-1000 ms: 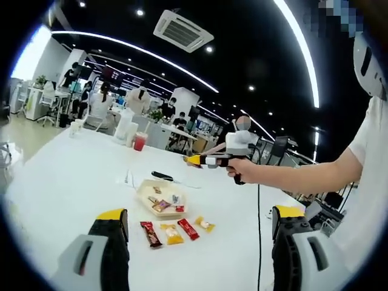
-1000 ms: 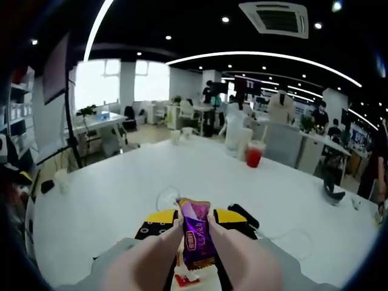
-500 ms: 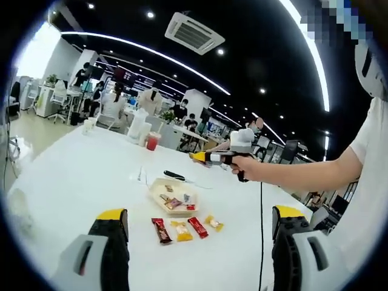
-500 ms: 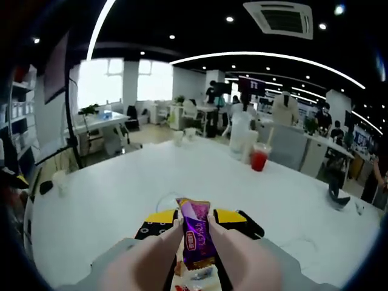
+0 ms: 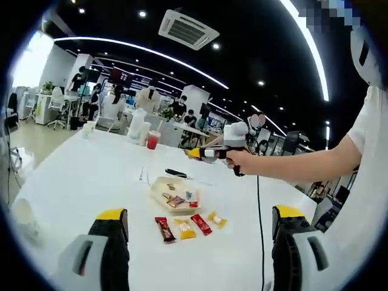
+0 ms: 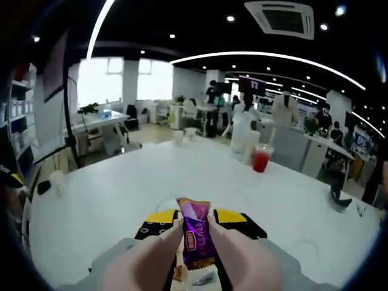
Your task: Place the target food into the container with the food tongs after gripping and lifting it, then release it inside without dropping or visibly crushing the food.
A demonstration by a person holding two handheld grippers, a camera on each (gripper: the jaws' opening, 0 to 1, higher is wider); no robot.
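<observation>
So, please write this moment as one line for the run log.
right gripper: shut on purple snack packet, held above table | left gripper: open, idle | tray: holds snacks | table: four packets beside tray

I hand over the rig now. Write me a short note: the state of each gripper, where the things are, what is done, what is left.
Right gripper: shut on the purple snack, held above the table.
Left gripper: open, holding nothing.
Container: on the table, some snacks already inside; four wrapped snacks lie in a row beside it.
Done: snack gripped and lifted.
Left: carry it over the container and release it gently inside.
</observation>
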